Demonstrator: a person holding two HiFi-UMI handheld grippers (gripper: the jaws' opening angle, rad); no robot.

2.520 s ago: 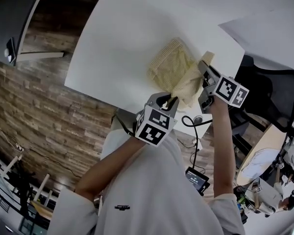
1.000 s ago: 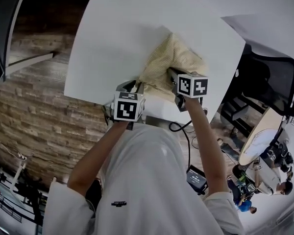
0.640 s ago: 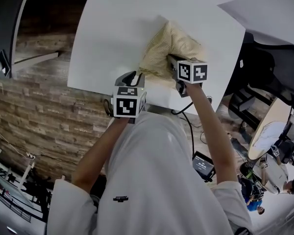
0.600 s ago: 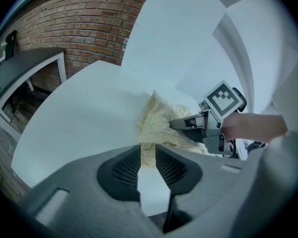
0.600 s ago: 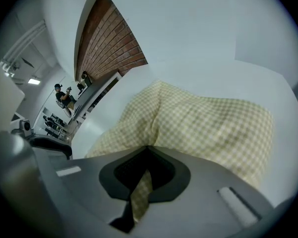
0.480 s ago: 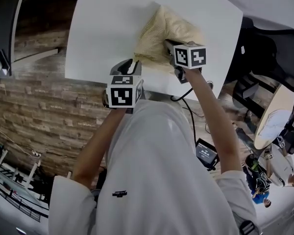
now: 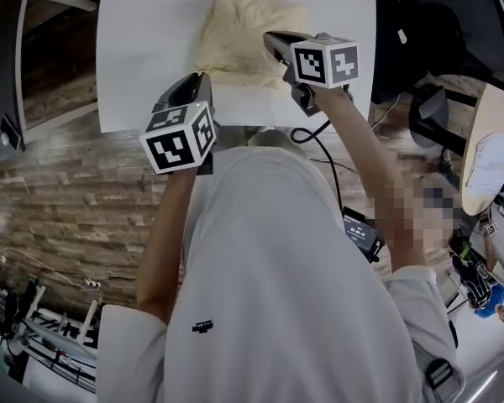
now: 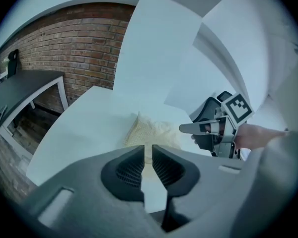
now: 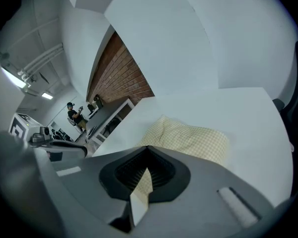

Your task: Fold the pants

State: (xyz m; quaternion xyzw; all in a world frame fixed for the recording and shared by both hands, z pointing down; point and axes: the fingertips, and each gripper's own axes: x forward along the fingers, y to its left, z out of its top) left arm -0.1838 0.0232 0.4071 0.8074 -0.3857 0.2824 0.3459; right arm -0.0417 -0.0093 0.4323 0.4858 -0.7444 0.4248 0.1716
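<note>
The pants (image 7: 244,34) are a folded pad of pale yellow checked cloth lying flat on the white table (image 7: 143,49). Both grippers hang above the table's near side, clear of the cloth. My left gripper (image 7: 199,82) hovers just left of the pants; in its own view the jaws (image 8: 148,155) are closing to a narrow slit with nothing between them, and the pants (image 8: 151,132) lie beyond. My right gripper (image 7: 270,39) sits over the pants' right edge. Its jaws (image 9: 148,151) are shut and empty, with the pants (image 9: 193,138) on the table ahead.
The table's near edge (image 7: 235,129) runs just under the grippers. A black chair (image 7: 454,15) stands at the right, a dark desk (image 8: 25,86) at the left by a brick wall. A cable (image 7: 319,137) hangs below the right hand. People (image 9: 75,116) stand far off.
Both grippers have lifted off the pants and drawn back toward the person. The pants stay flat on the table. The head view has tilted, so the table now sits higher in it.
</note>
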